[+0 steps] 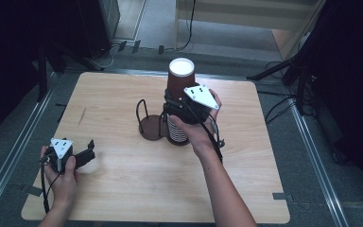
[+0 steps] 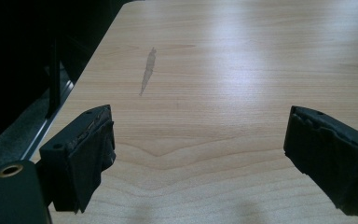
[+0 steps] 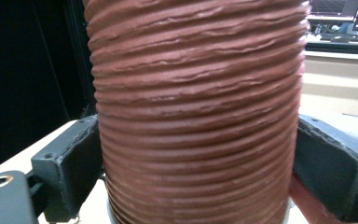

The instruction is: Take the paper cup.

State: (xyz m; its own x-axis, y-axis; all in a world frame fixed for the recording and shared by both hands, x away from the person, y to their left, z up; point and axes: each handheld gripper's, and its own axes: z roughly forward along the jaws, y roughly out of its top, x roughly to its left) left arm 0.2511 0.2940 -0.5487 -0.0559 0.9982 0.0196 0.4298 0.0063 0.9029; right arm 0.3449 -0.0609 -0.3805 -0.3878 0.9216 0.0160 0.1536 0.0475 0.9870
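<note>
The right tongs (image 1: 179, 101) were clamped on a brown ribbed paper cup (image 1: 179, 80), which stood upside down with its white bottom facing up, near the far middle of the table (image 1: 123, 184). In the right gripper view the cup (image 3: 198, 116) sat squarely between the two black jaws, both pads pressed against its ridged wall, one on each side. The cup was on top of a stack of cups (image 1: 177, 130) whose white rims showed below the tongs, and the stack stood on a dark round cup holder (image 1: 150, 127) with thin wire loops rising from its base. The right hand (image 1: 196, 125) wrapped around the gripper body, just in front of the stack.

The left tongs (image 1: 89, 153) rested low over the near left part of the table, well apart from the holder, with the left hand (image 1: 61, 177) behind them. In the left gripper view the left tongs (image 2: 198, 154) stood apart with only bare wood between them, and a pale streak (image 2: 147, 72) marked the tabletop farther ahead
</note>
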